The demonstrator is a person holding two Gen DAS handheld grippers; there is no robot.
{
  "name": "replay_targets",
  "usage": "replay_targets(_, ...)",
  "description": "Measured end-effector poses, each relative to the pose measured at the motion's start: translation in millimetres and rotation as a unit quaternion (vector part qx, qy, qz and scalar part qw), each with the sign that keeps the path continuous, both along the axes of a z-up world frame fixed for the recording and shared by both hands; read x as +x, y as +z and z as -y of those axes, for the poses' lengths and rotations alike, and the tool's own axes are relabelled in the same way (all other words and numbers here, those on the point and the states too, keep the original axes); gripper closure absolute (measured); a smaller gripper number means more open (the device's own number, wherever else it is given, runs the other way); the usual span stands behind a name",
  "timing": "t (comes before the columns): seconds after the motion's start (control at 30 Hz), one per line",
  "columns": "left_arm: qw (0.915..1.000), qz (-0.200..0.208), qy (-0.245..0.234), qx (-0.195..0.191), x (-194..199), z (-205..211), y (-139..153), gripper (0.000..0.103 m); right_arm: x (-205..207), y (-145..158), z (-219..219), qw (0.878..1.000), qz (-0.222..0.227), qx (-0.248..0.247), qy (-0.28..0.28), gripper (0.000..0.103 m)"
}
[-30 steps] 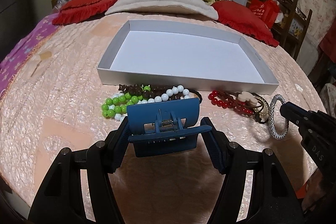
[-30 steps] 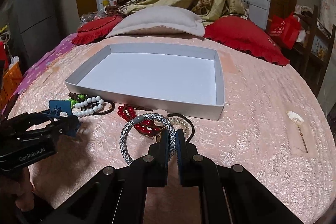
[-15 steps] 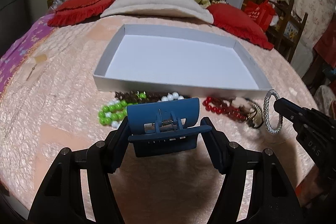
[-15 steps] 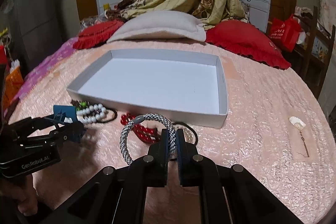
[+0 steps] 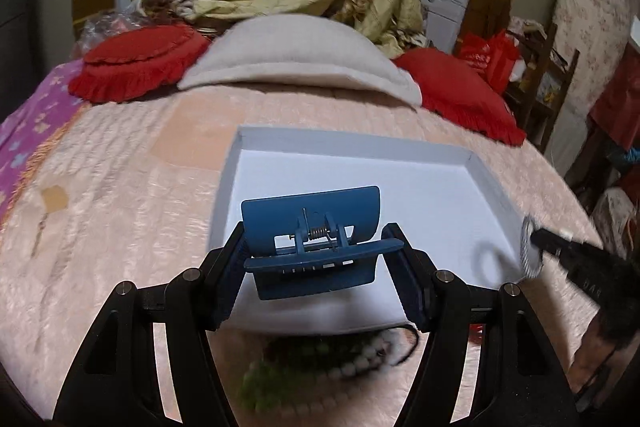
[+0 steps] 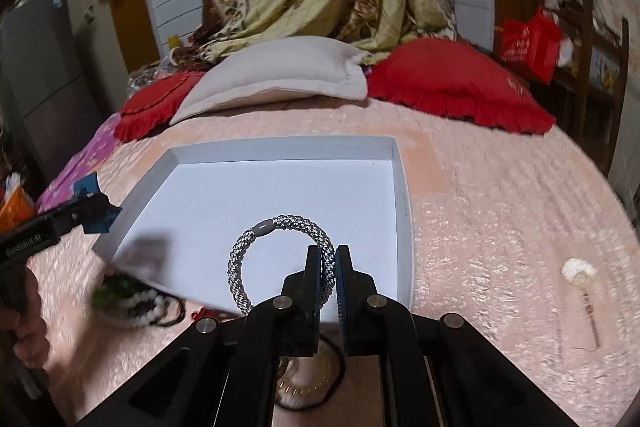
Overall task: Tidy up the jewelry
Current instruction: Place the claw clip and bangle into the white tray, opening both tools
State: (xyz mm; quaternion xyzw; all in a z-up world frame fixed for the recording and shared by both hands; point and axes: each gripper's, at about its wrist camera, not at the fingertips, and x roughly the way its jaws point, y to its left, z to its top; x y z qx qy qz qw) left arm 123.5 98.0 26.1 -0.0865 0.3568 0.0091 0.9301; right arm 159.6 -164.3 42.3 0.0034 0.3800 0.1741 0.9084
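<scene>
My left gripper [image 5: 316, 259] is shut on a blue hair claw clip [image 5: 312, 239] and holds it over the near left part of the white tray [image 5: 360, 143]. In the right wrist view my right gripper [image 6: 329, 267] is shut on a grey-and-white braided ring bracelet [image 6: 276, 247], hanging above the tray's [image 6: 280, 143] near right part. The same bracelet [image 5: 530, 247] shows at the right of the left wrist view. Green and white bead strands [image 5: 320, 367] lie on the bedspread just before the tray; they are blurred.
The tray sits on a pink quilted bedspread [image 6: 500, 207]. A beige pillow [image 5: 296, 55] and red cushions [image 5: 140, 59] lie beyond it. A small shell-tipped hairpin [image 6: 580, 279] rests at the right. A dark hair tie and gold piece [image 6: 308, 379] lie under my right gripper.
Both grippers moved forward from above the bead pile to over the tray, each keeping its item. The beads now lie beneath and behind the fingers.
</scene>
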Motion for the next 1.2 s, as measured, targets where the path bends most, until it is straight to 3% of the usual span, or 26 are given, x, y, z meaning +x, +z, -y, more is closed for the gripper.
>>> replay_targets(0.07,0.9997,-0.022,0.004,0.008,11.8,1.5,-9.6,0.037,10.5,-5.8,-1.1,1.0,-0.008,-0.003,-0.004,0.097)
replay_targets(0.2,0.9996,-0.024,0.0,0.016,25.2,2.3,-13.6,0.037,33.9,-17.6,4.1,0.999,-0.036,0.023,-0.018,0.097)
replay_targets(0.37,0.9983,-0.056,0.012,0.015,35.7,-0.4,-27.3,0.037,47.1,-32.6,2.8,0.997,-0.064,0.007,-0.037,0.097)
replay_targets(0.8,0.9956,-0.085,0.027,0.028,35.1,-8.5,-39.6,0.033,47.0,-39.8,2.2,0.997,-0.069,-0.005,-0.038,0.095)
replay_targets(0.97,0.9959,-0.085,0.024,0.019,33.3,-10.0,-36.6,0.031,43.7,-36.7,1.4,0.997,-0.066,0.006,-0.029,0.083)
replay_targets(1.03,0.9967,-0.077,0.02,0.013,31.5,-10.4,-32.7,0.024,41.3,-33.4,0.0,0.998,-0.056,0.003,-0.03,0.067)
replay_targets(1.2,0.9978,-0.064,0.011,-0.006,24.9,-18.0,-20.9,0.024,34.8,-22.6,1.8,0.999,-0.033,0.013,-0.034,0.065)
